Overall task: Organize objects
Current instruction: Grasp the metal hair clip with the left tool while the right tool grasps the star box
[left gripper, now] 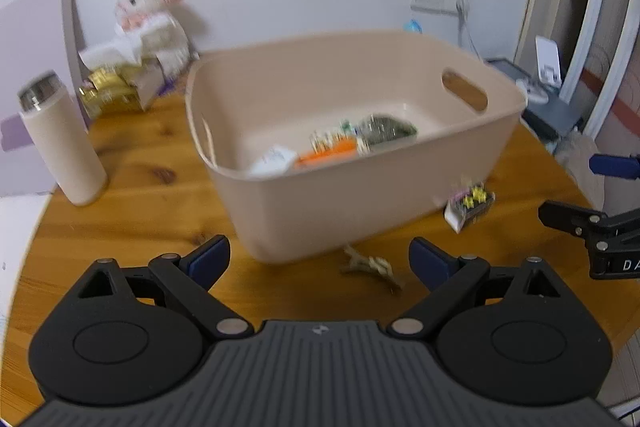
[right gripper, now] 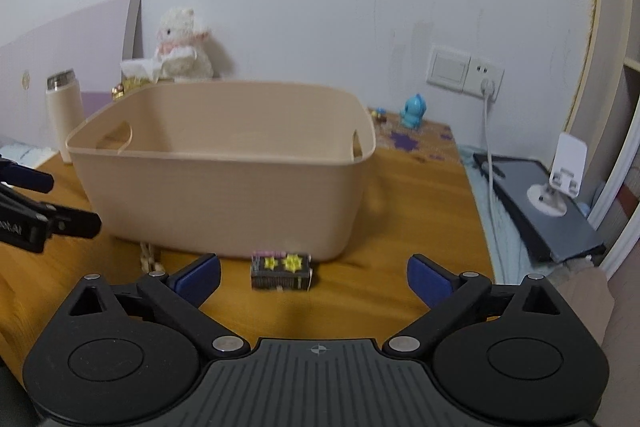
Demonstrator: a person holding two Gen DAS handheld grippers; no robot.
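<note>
At the bottom of the right wrist view the right gripper (right gripper: 314, 277) stands wide apart and empty, low over the wooden table (right gripper: 400, 227). Just ahead of it, at lower centre, lies a small dark box with yellow stars (right gripper: 281, 271), on the table close to the front wall of the beige bin (right gripper: 224, 187) but not inside it. The left gripper (left gripper: 320, 263) is likewise spread and holding nothing; in its view a pale hair claw clip (left gripper: 372, 267) lies on the table between its fingers, just in front of the bin's near corner, with the star box right of centre.

Beyond them, the bin fills the middle of both frames. Inside it, seen from the left wrist, are a white packet, an orange item and a dark green packet (left gripper: 386, 129), all blurred.

So the sorting looks partly done: several things are in the bin, while the box and the clip seem left to go. Farther back, at upper left, stand a cream flask (left gripper: 60, 143) and a white plush toy (left gripper: 148, 19) against the wall; whether these belong in the bin I cannot tell.
</note>
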